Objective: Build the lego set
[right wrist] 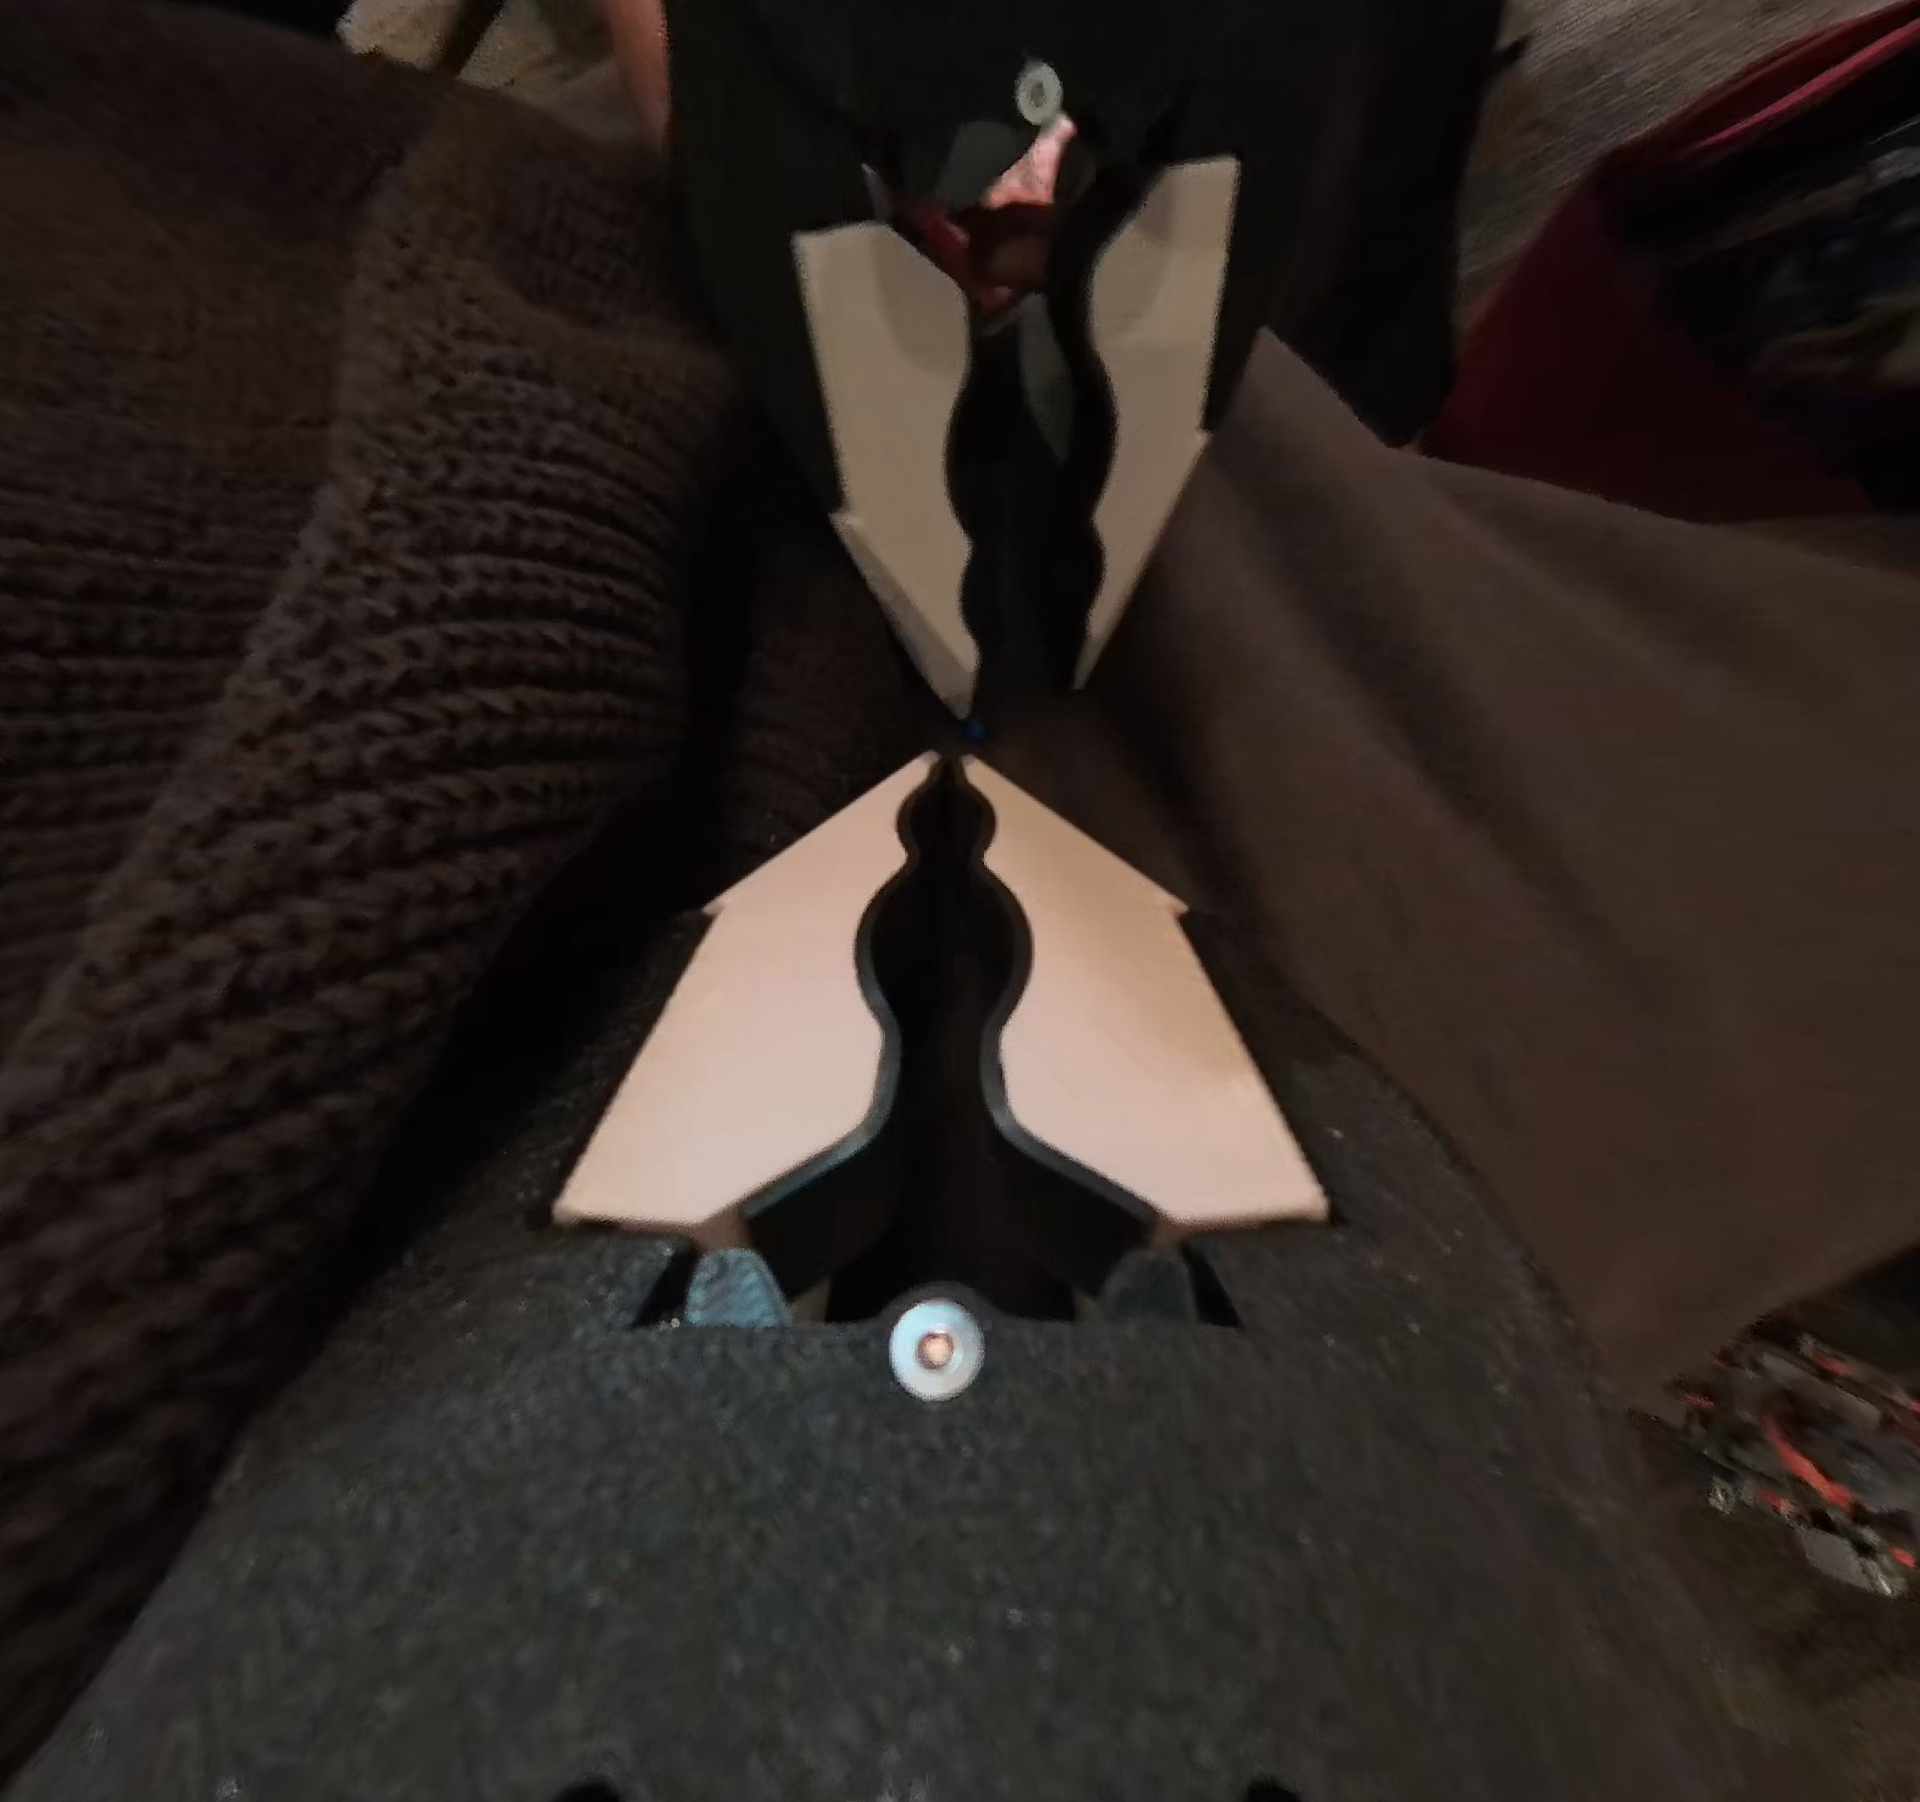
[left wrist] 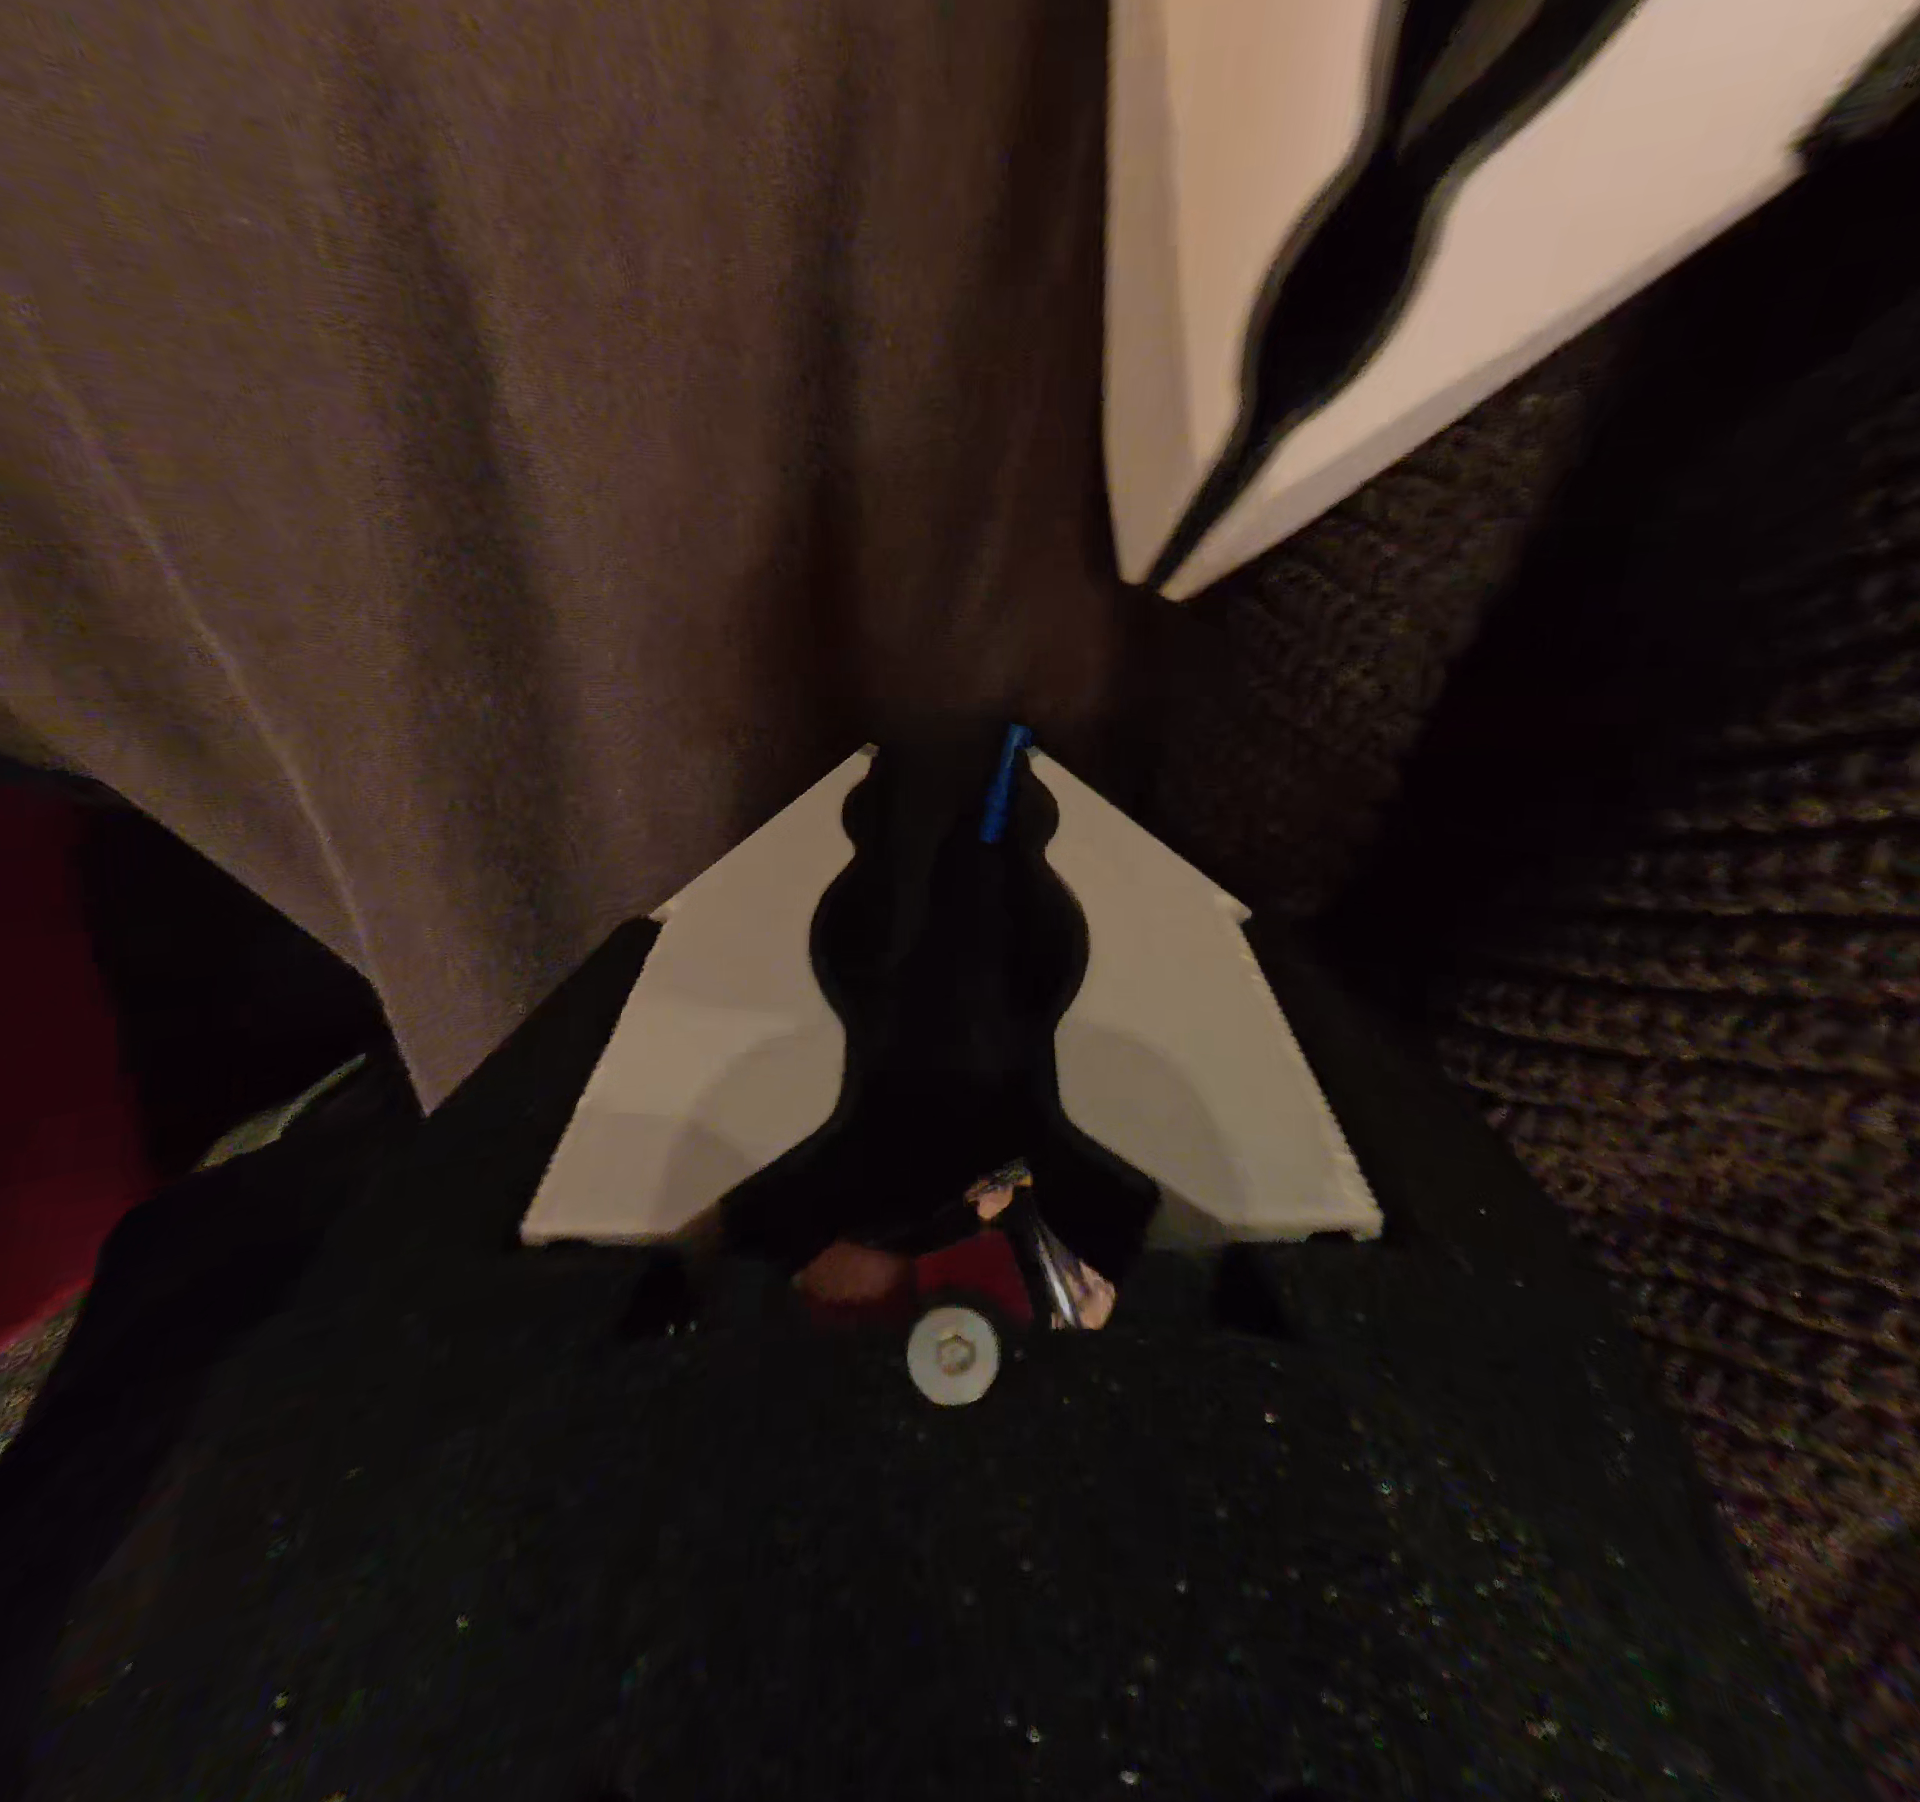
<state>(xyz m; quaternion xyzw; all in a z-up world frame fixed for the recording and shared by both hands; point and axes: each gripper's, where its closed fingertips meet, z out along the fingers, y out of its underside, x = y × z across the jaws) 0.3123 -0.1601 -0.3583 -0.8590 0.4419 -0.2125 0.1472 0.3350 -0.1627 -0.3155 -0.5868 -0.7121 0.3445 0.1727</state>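
The left hand-held gripper (left wrist: 951, 765) pinches smooth brown cloth (left wrist: 468, 350). The right hand-held gripper (right wrist: 948, 765), pressed together, meets it tip to tip at frame centre beside a dark knit (right wrist: 260, 609).

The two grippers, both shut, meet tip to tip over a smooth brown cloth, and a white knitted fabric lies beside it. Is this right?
Not quite: the knitted fabric is dark brown, not white, as the right wrist view shows. The left gripper and right gripper do meet, shut, over the smooth brown cloth.

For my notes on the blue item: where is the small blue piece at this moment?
In the left wrist view the small blue piece sits at the tips of the left gripper, against the smooth brown cloth; the right gripper points at it.
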